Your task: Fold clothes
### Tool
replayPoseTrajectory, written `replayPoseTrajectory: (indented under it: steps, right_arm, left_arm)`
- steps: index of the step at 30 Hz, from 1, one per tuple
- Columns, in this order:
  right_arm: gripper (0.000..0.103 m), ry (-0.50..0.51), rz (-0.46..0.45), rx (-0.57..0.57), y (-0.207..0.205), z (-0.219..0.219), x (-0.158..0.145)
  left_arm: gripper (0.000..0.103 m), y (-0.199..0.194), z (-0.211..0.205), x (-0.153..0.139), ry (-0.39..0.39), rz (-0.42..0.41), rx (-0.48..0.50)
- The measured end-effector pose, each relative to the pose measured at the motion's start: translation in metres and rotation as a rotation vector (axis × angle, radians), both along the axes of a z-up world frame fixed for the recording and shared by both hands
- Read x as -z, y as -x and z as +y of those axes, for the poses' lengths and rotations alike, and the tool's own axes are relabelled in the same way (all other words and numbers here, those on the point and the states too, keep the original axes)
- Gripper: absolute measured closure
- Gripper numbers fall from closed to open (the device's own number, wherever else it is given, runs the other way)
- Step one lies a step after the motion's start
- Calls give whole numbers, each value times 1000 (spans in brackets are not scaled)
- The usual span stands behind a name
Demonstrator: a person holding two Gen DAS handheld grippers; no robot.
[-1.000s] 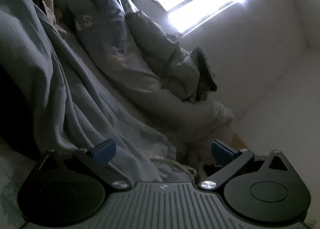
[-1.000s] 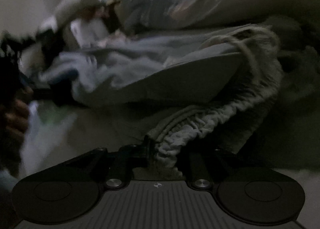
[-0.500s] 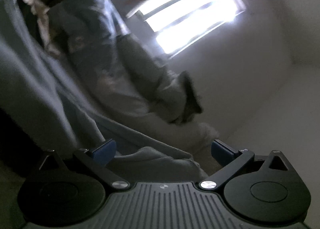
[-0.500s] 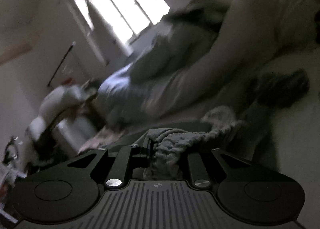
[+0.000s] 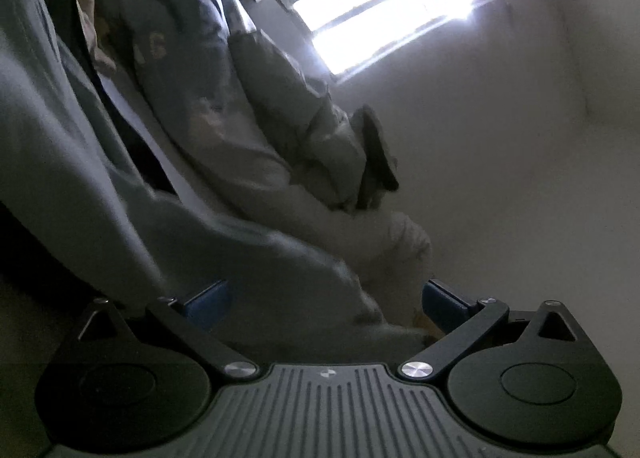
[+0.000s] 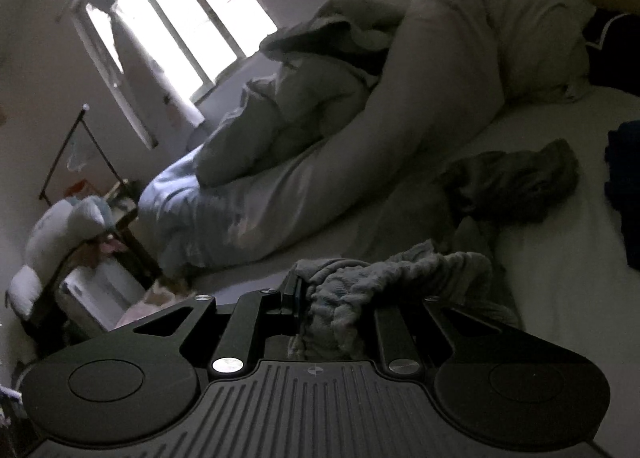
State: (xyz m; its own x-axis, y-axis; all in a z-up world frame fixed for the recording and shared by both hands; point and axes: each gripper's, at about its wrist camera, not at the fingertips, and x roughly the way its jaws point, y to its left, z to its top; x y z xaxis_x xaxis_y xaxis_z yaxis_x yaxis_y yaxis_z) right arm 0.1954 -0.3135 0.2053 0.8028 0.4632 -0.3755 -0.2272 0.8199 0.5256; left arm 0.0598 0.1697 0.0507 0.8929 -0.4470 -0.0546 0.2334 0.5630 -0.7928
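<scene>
My right gripper [image 6: 334, 308] is clamped on the ribbed waistband of a grey garment [image 6: 384, 278], the cloth bunched between its fingers and trailing onto the white bed [image 6: 560, 258]. My left gripper [image 5: 326, 300] is spread wide — blue pads [image 5: 208, 300] apart, gripping nothing — with pale cloth [image 5: 248, 254] draped in front of it. A dark sock [image 6: 516, 186] lies mid-bed; a rumpled duvet [image 6: 280, 130] is heaped along the far edge, below a bright window [image 5: 384, 6].
</scene>
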Motion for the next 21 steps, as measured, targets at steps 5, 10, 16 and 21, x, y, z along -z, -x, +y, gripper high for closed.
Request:
replayPoseTrajectory:
  steps: [5,10,16,21]
  right_arm:
    - [85,0,10,8,-2,7,-2]
    - [85,28,-6,-56,13,5,-9]
    - [83,50,54,-110,56,-10,11]
    - [82,100,147,-142,94,-17,45]
  left_arm:
    - [0,-4,-6,13,-3,51,26]
    - [0,-14,14,21,61,64,-24]
    - [0,-24,34,31,209,54,-38]
    - [0,-16,32,3,207,-42,9]
